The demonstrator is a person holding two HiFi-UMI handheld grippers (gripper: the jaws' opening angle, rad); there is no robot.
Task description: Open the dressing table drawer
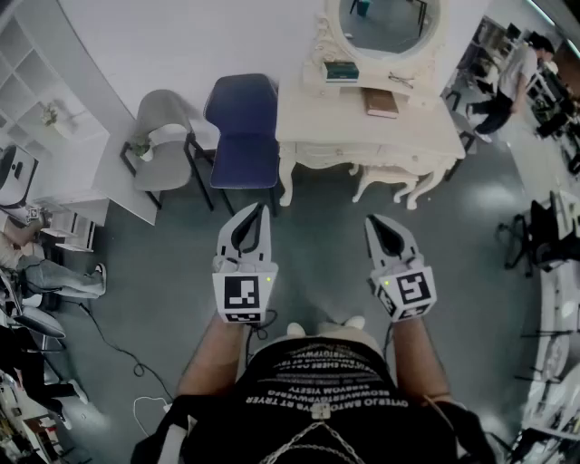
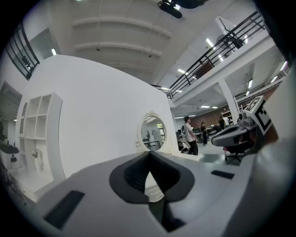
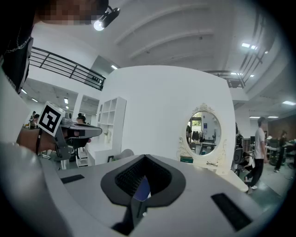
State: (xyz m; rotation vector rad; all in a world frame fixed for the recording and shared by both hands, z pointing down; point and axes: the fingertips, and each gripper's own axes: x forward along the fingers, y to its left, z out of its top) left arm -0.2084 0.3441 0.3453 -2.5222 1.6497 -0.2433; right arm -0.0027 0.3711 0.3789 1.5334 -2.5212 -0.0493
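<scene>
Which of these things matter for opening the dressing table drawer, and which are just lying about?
For the job:
- dressing table
- drawer front
- left gripper and right gripper, both shut and holding nothing

Just lying about:
- blue chair
- grey chair
- stool under the table
- mirror
- brown book on the tabletop

The table (image 1: 426, 127) is cream-white and the floor (image 1: 317, 240) is dull grey. One chair (image 1: 243, 149) is dark blue, the second chair (image 1: 168, 122) is light grey. The left gripper (image 1: 258, 207) and right gripper (image 1: 372, 220) are grey, with black-and-white square markers.
</scene>
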